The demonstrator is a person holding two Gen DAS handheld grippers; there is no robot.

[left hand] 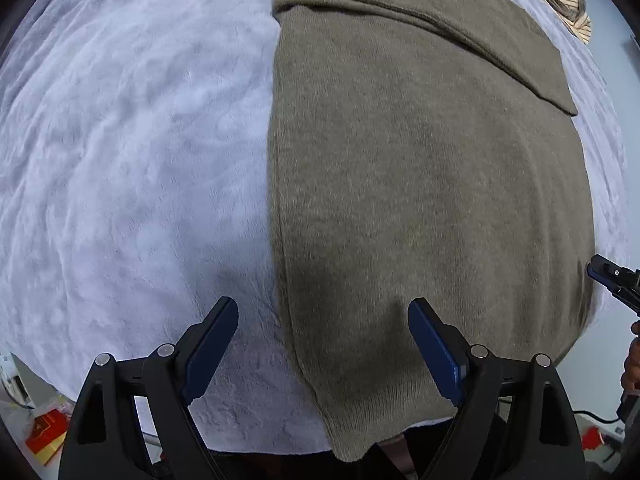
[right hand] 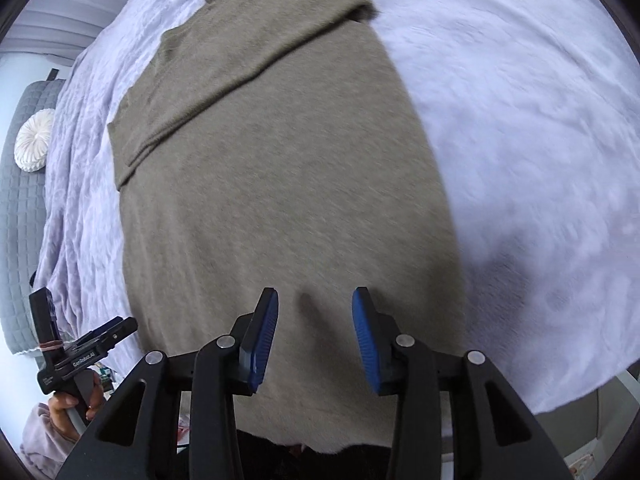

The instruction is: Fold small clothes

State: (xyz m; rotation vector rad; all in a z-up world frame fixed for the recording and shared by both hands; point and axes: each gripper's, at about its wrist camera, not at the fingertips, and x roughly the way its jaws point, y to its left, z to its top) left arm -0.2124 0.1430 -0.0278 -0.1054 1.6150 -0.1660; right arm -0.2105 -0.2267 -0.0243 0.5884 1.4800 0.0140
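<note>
One olive-brown sweater (left hand: 420, 200) lies flat on the bed, spread over a pale lilac fleece blanket (left hand: 120, 140), with one sleeve (left hand: 460, 28) folded slantwise across its upper part. Its hem reaches the near edge of the bed and hangs a little over it. A second garment, striped cream and brown (left hand: 568, 4), is bunched at the far right corner of the bed. One round white cushion (right hand: 34, 144) rests against a grey quilted cover (right hand: 20, 208) along the bed's left side.

There are two grippers. The left gripper (left hand: 323, 308) hangs over the sweater's left edge near the hem, jaws spread wide, holding nothing. The right gripper (right hand: 315, 298) is above the sweater near the hem, jaws parted about halfway and clear of the knit, nothing between them.
</note>
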